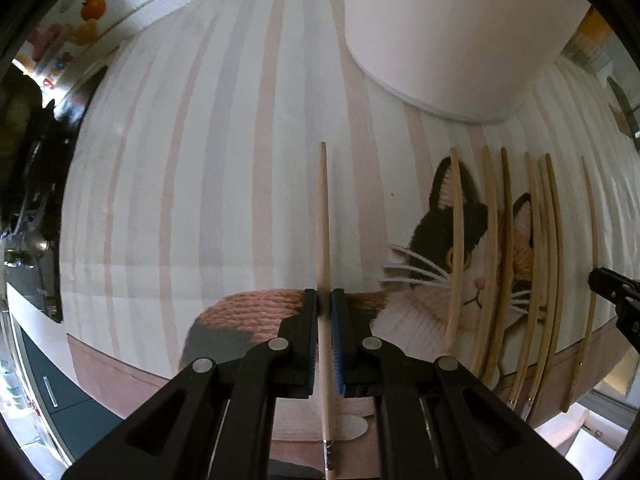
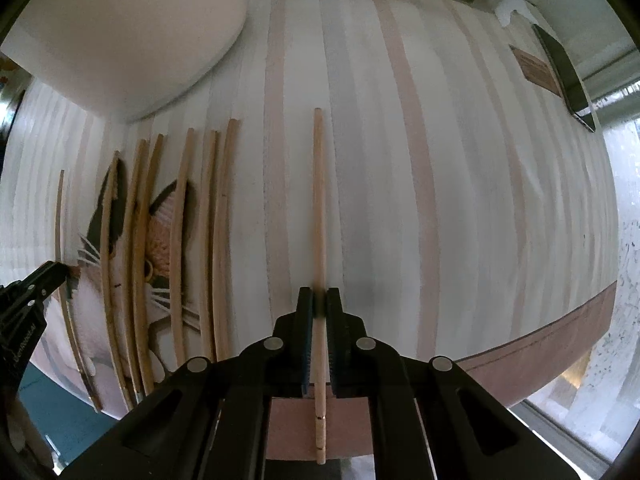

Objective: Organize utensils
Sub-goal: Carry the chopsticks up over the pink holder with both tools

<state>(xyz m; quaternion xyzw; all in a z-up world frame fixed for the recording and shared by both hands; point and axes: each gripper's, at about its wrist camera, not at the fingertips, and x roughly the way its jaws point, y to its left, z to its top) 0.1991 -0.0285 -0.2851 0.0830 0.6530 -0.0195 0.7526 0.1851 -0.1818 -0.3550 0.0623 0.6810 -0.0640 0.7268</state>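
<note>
Each gripper clamps one chopstick, with the row of loose ones lying between them.

The left gripper (image 1: pixel 324 300) is clenched on a chopstick (image 1: pixel 323 216); the right gripper (image 2: pixel 320 300) likewise grips its stick (image 2: pixel 319 200). Both sticks run lengthwise away along the mat (image 2: pixel 460 200) stripes, parallel to the row (image 2: pixel 180 240). Beyond the row stands a white bowl (image 1: pixel 460 40). The right stick looks nearer the row.

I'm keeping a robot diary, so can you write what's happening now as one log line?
left gripper: shut on chopstick | right gripper: shut on second chopstick | loose chopsticks: on cat placemat
</note>
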